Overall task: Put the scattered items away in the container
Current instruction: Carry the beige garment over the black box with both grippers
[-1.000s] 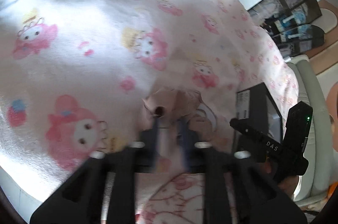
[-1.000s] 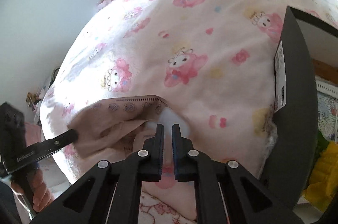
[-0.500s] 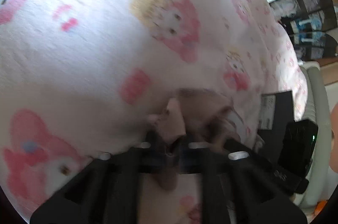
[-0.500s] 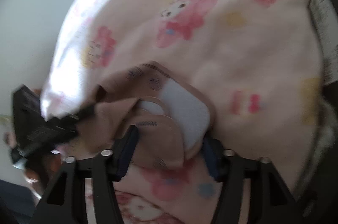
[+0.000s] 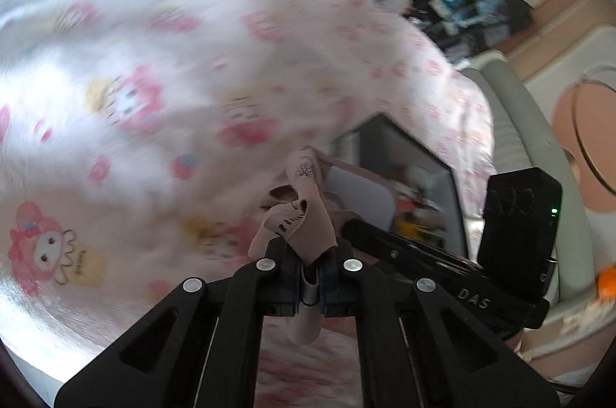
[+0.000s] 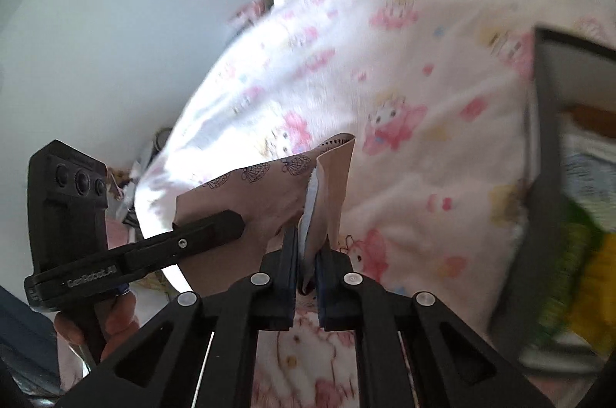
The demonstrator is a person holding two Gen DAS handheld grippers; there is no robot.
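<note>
Both grippers, left gripper & right gripper, are clamping 1 beige garment, prob. underwear, lifted over the blanket; keep it taut while swinging to the dark bin.

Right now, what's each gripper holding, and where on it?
Both grip the beige printed garment: left gripper pinches one bunched end, right gripper the folded, white-lined end.

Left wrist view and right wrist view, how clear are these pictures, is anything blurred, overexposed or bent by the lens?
Left wrist view: the pink cartoon-print blanket is smeared by motion blur, the beige cloth in the left gripper is fairly sharp, and the fisheye bends the edges. Right wrist view: the blanket glares white at its left edge, and the dark container and its contents are blurred.
</note>
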